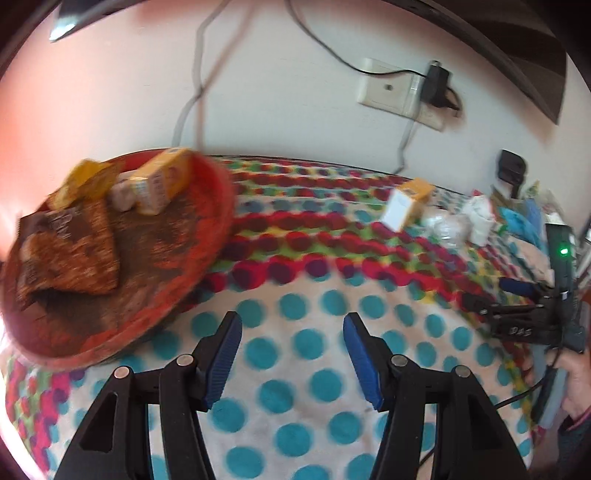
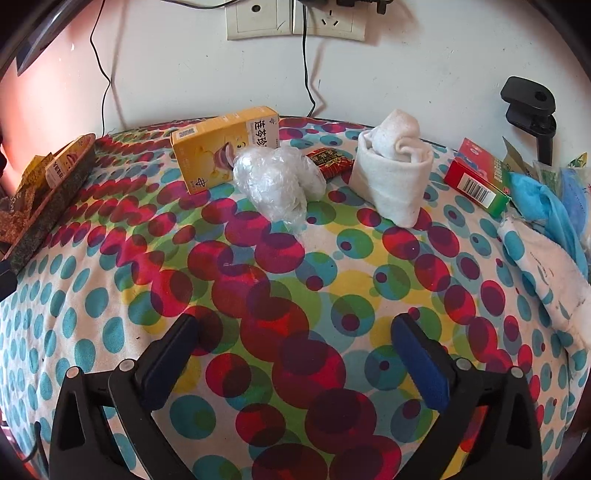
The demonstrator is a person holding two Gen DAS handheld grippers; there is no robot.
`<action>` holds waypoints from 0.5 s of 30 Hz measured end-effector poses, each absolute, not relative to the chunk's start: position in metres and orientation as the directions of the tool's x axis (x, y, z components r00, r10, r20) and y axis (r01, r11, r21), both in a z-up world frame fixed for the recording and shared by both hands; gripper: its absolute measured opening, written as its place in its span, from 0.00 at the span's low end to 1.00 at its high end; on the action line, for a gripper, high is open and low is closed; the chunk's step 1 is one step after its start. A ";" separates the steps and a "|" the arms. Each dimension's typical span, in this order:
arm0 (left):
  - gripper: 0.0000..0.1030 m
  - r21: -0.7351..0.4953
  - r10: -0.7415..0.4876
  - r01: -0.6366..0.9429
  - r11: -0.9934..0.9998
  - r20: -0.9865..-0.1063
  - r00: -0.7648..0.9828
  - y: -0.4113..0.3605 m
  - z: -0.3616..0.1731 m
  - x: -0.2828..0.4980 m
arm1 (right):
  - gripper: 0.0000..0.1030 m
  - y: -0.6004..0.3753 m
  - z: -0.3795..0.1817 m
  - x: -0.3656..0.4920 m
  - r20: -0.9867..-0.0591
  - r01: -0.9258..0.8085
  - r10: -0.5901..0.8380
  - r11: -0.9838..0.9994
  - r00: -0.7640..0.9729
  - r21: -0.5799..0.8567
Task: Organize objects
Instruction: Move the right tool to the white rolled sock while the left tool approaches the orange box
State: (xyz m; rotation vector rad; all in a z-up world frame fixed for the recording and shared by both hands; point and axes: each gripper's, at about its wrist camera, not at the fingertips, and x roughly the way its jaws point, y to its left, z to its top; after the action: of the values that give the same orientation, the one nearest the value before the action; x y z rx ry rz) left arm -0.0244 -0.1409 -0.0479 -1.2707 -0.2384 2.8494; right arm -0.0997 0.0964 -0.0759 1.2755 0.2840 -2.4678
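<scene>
A round red tray (image 1: 207,243) sits at the left on the dotted cloth; it holds a yellow box (image 1: 166,177), yellow packets (image 1: 86,181) and a brown packet (image 1: 70,251). My left gripper (image 1: 291,328) is open and empty, just right of the tray. My right gripper (image 2: 295,328) is open and empty over the cloth. Ahead of it lie a yellow carton (image 2: 221,147), a crumpled clear plastic bundle (image 2: 277,181), a small red packet (image 2: 328,160), a rolled white cloth (image 2: 391,166) and a red-green box (image 2: 476,177). The tray shows at the left edge (image 2: 48,206).
The bed cloth (image 2: 295,258) ends at a white wall with sockets (image 2: 295,18) and hanging cables (image 1: 201,74). Blue fabric and clutter (image 2: 550,210) pile at the right. A black clamp (image 2: 528,103) stands at the far right. The right gripper shows in the left wrist view (image 1: 480,306).
</scene>
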 end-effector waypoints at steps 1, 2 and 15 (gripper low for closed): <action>0.57 -0.159 0.111 0.010 -0.987 -0.732 -0.672 -0.136 -0.046 -0.032 | 1.00 0.097 -0.076 -0.100 -0.818 0.392 -0.212 -0.920 -0.535 -0.018; 0.57 -0.164 0.139 -0.028 -0.986 -0.719 -0.680 -0.130 -0.042 -0.040 | 1.00 0.097 -0.077 -0.100 -0.818 0.393 -0.213 -0.920 -0.535 -0.018; 0.57 -0.153 0.349 -0.379 -0.912 -0.775 -0.527 -0.077 -0.071 -0.169 | 1.00 0.098 -0.074 -0.096 -0.818 0.407 -0.225 -0.913 -0.530 -0.012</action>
State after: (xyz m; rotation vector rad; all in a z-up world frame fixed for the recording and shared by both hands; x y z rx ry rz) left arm -0.1695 -0.0766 -0.0705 -1.2228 0.0476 2.4307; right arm -0.0962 0.0980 -0.0740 1.2685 0.2858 -2.4525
